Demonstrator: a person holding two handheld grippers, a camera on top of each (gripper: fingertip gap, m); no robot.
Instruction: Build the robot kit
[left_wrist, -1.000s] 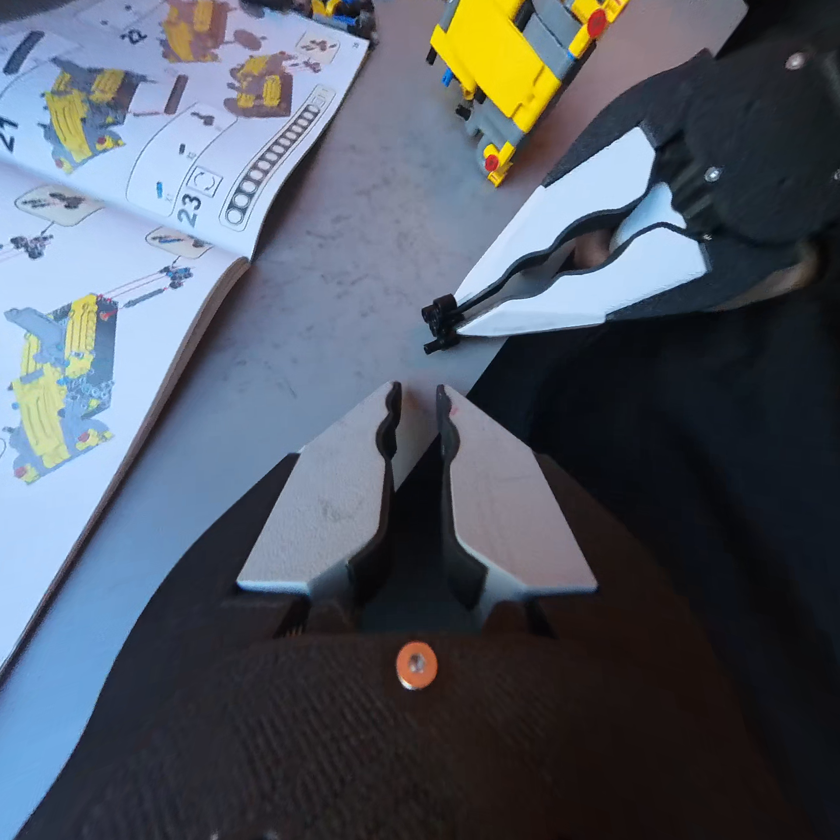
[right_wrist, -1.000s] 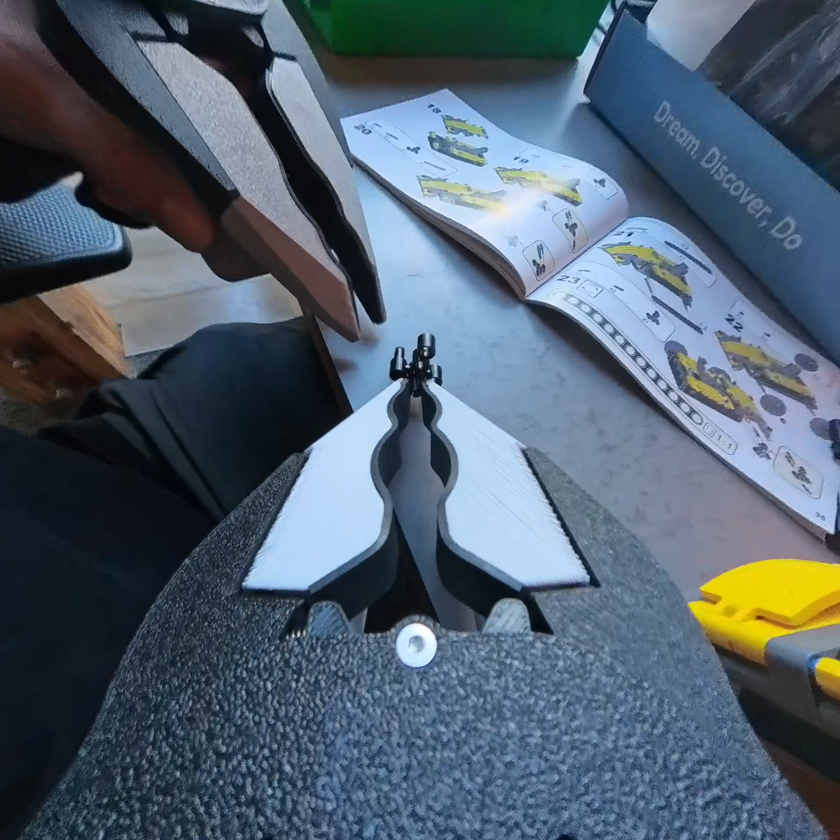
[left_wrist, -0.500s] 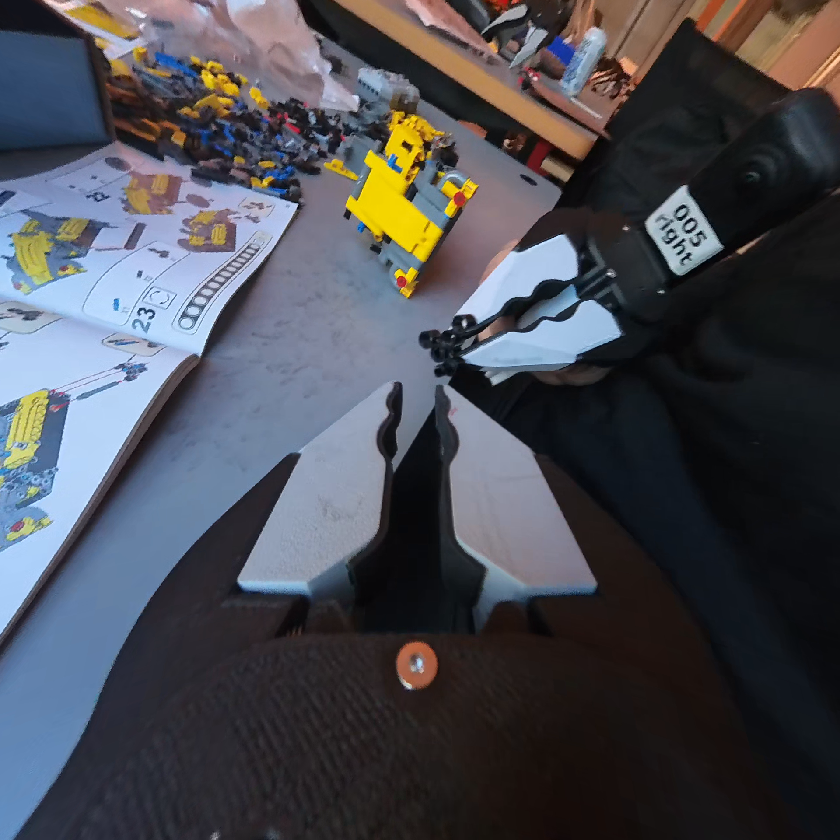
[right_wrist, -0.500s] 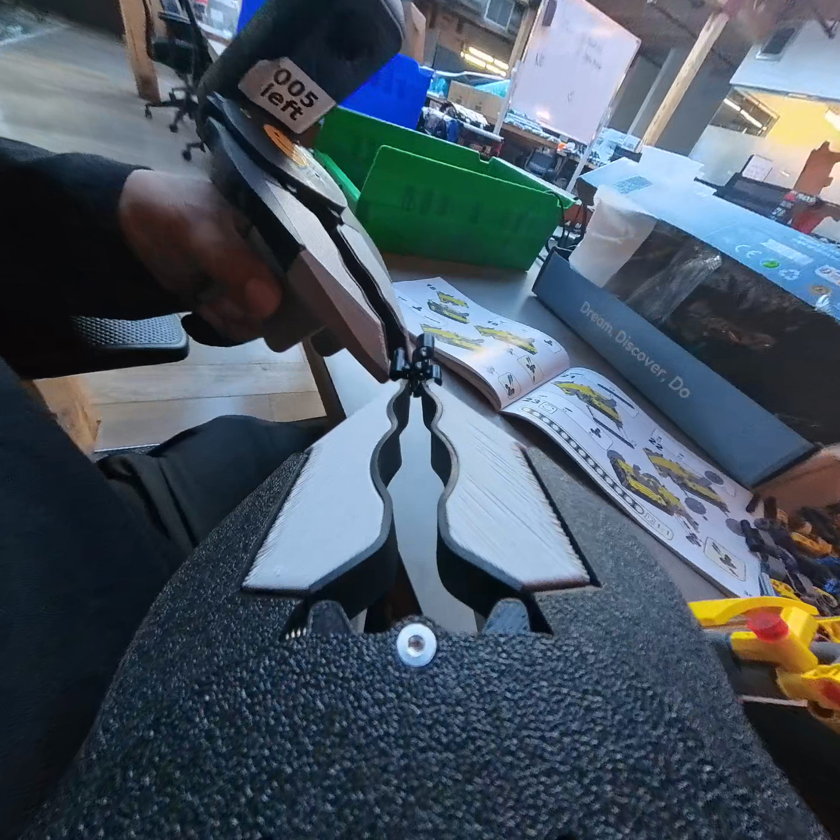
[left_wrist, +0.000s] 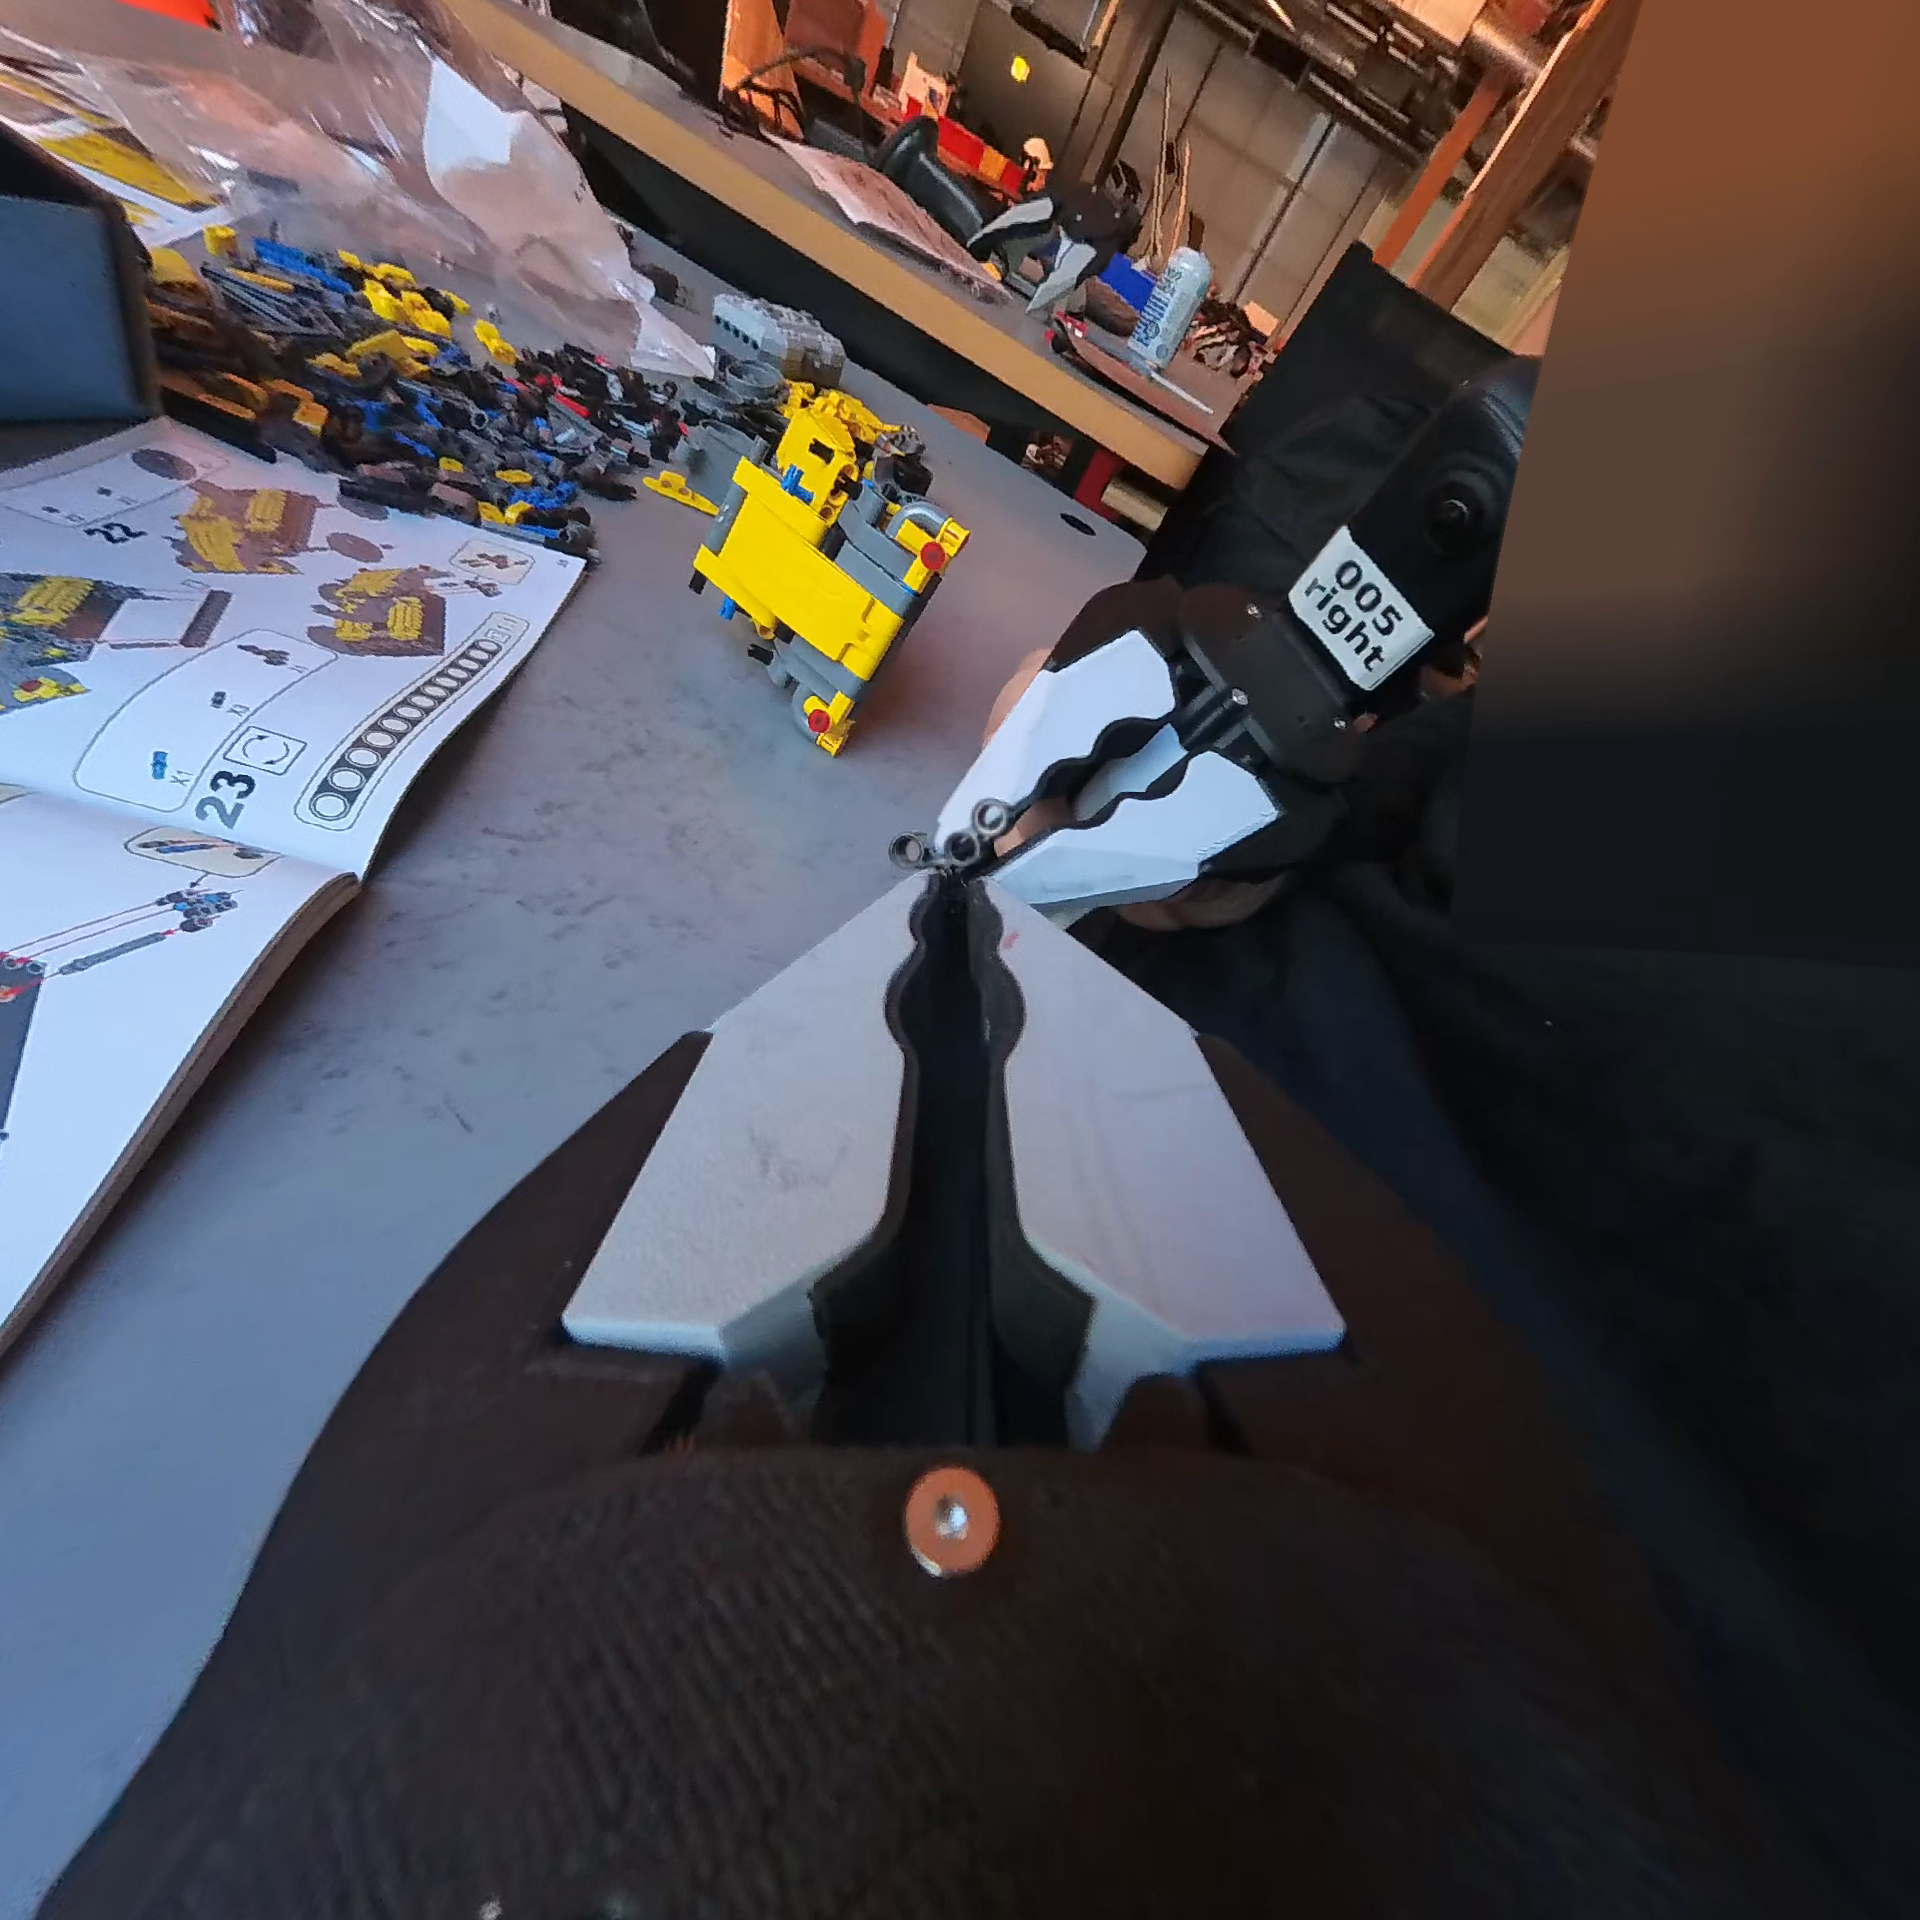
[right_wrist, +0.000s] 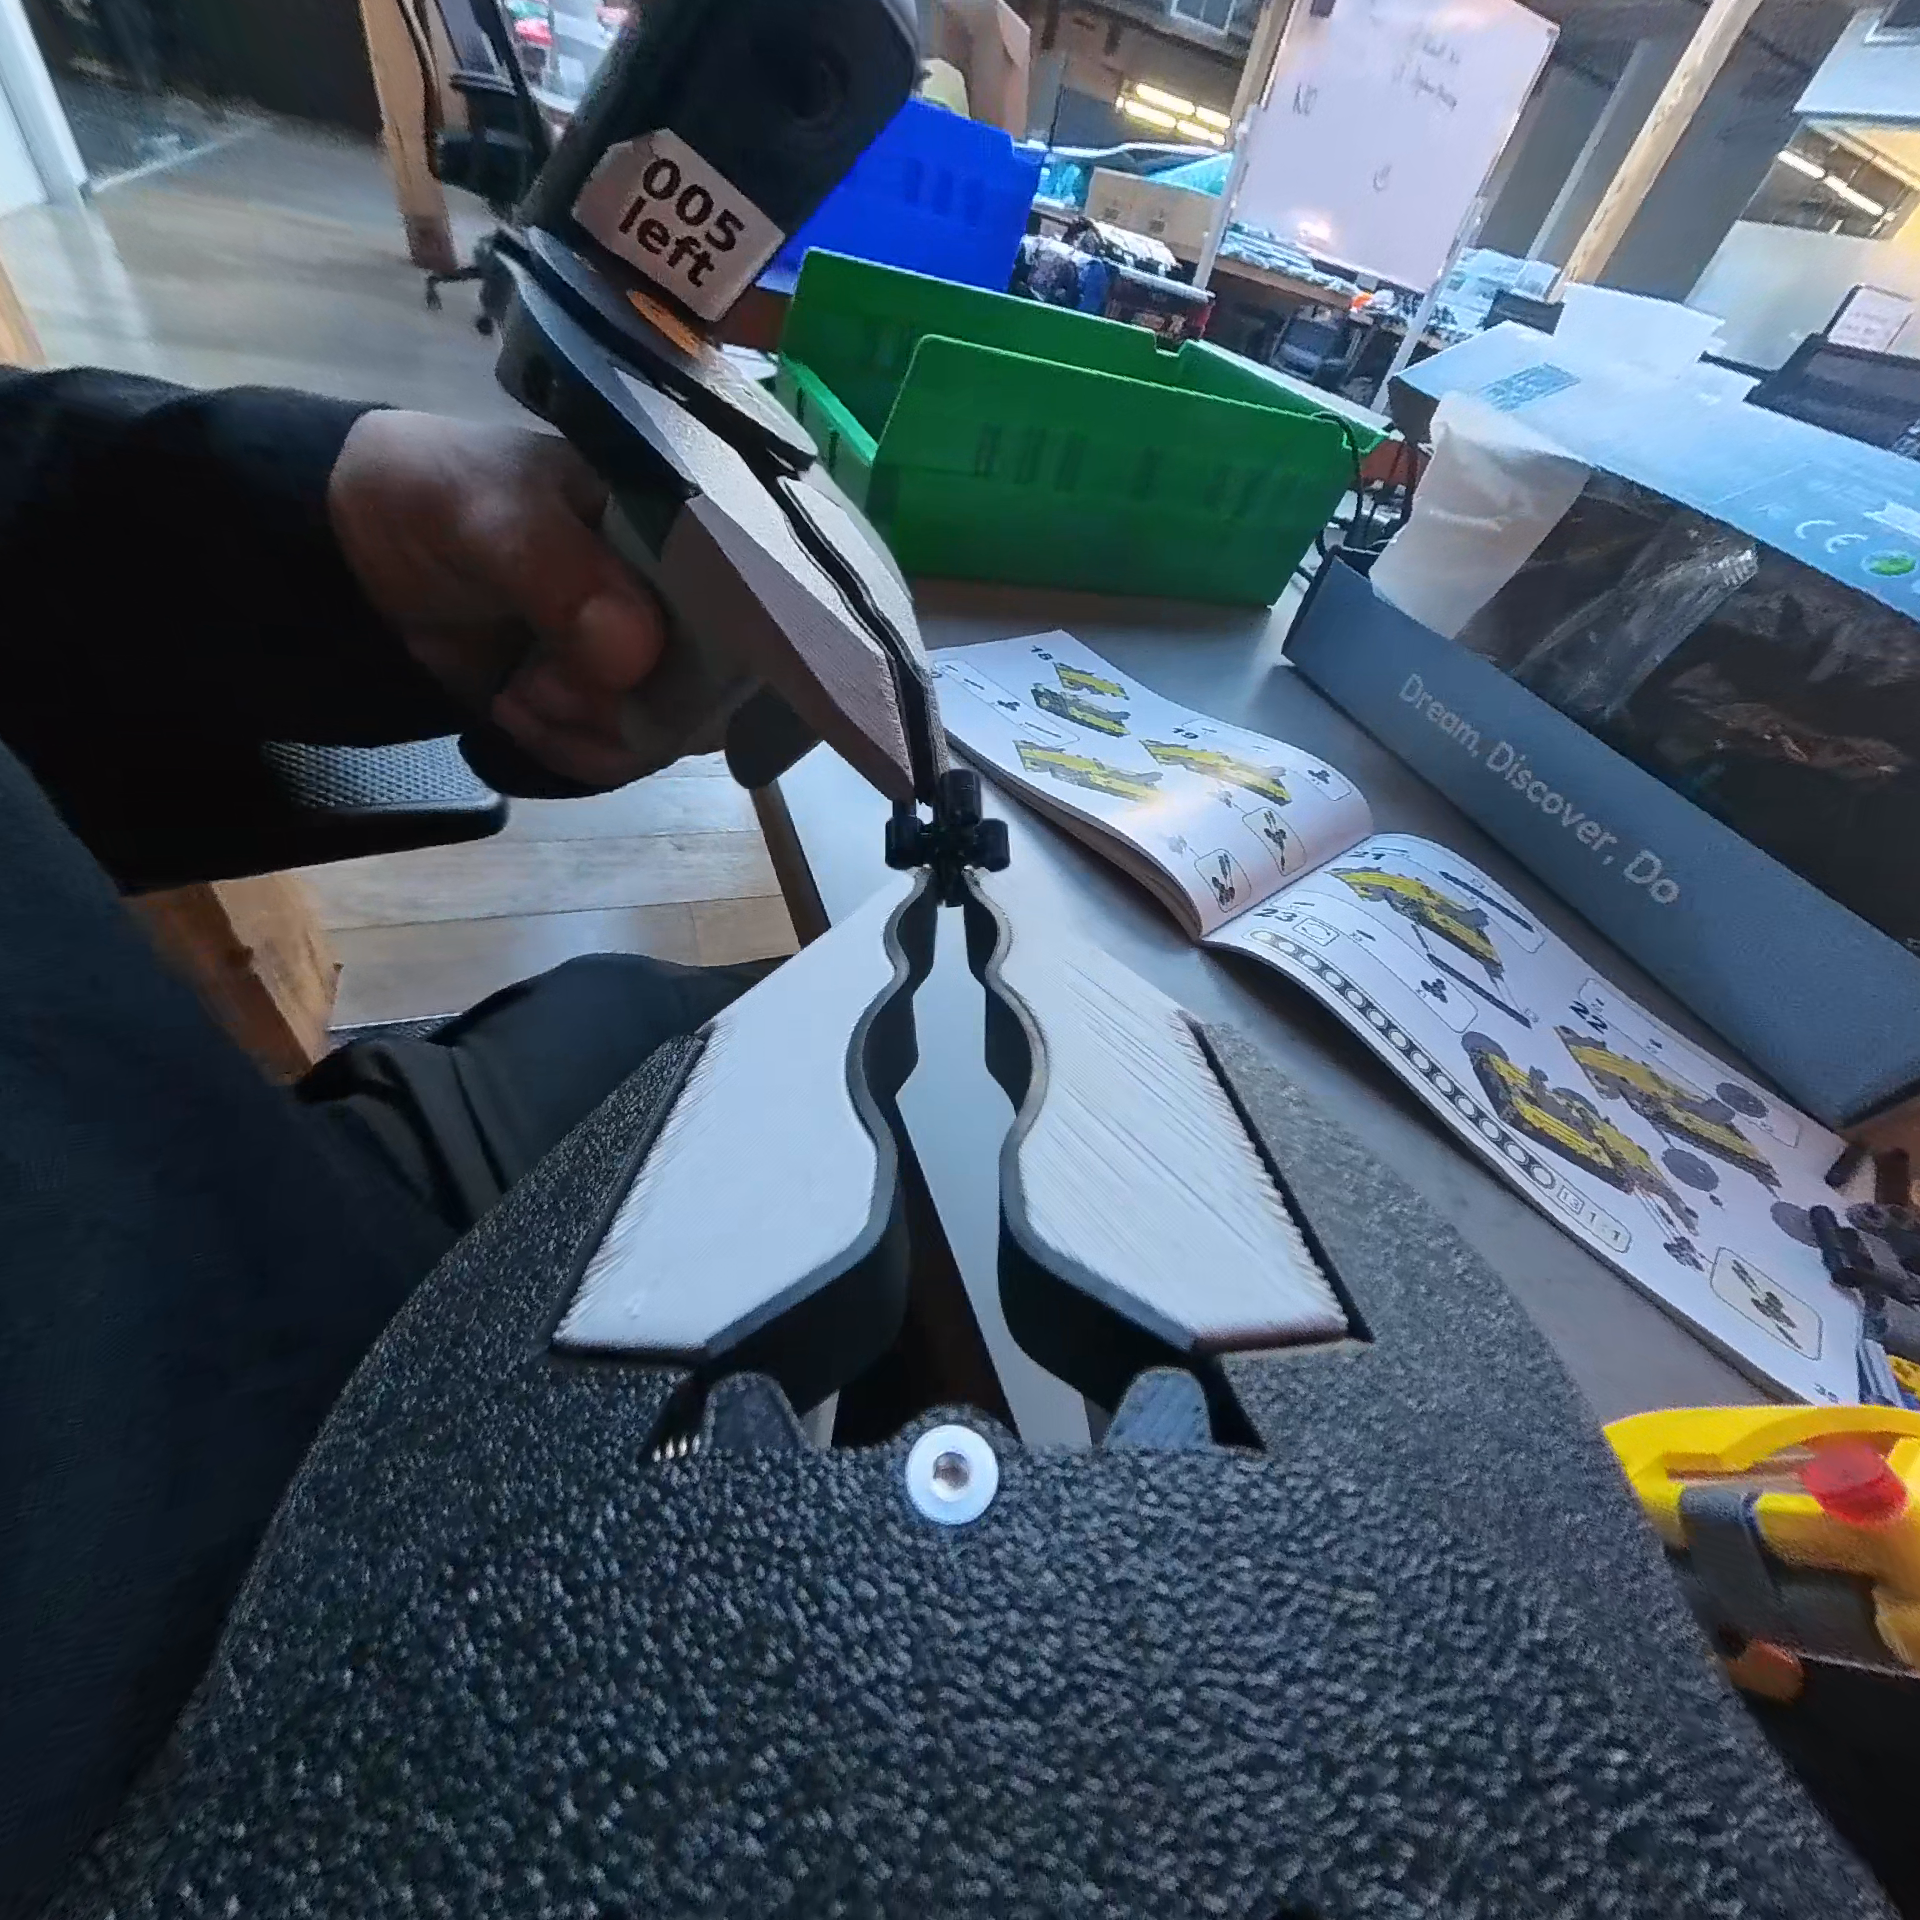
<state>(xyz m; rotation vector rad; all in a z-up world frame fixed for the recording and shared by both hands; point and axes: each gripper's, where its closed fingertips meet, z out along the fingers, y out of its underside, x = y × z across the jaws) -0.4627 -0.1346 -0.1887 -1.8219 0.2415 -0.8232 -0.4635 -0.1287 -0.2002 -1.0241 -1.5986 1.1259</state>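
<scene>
My right gripper (right_wrist: 945, 883) is shut on a small black connector piece (right_wrist: 948, 831) with short pins, held in the air over the near edge of the grey table (left_wrist: 582, 894). My left gripper (left_wrist: 956, 891) is shut, and its tips touch that piece (left_wrist: 935, 847) from the side. I cannot tell whether it pinches a pin. The right wrist view shows the left gripper (right_wrist: 914, 795) coming down from the upper left in a person's hand. The left wrist view shows the right gripper (left_wrist: 982, 847) coming in from the right.
An open instruction booklet (left_wrist: 208, 707) lies on the table, also in the right wrist view (right_wrist: 1351, 935). A half-built yellow and grey model (left_wrist: 821, 582) stands beyond it. A pile of loose pieces (left_wrist: 364, 384), a grey box (right_wrist: 1558, 769) and green bins (right_wrist: 1039, 478) stand farther back. My two grippers' fingertips are within a few centimetres of each other.
My left gripper has shut and moved up to the black piece, now touching it. Both grippers have tilted up, so more of the room shows. The right gripper has kept its hold.
</scene>
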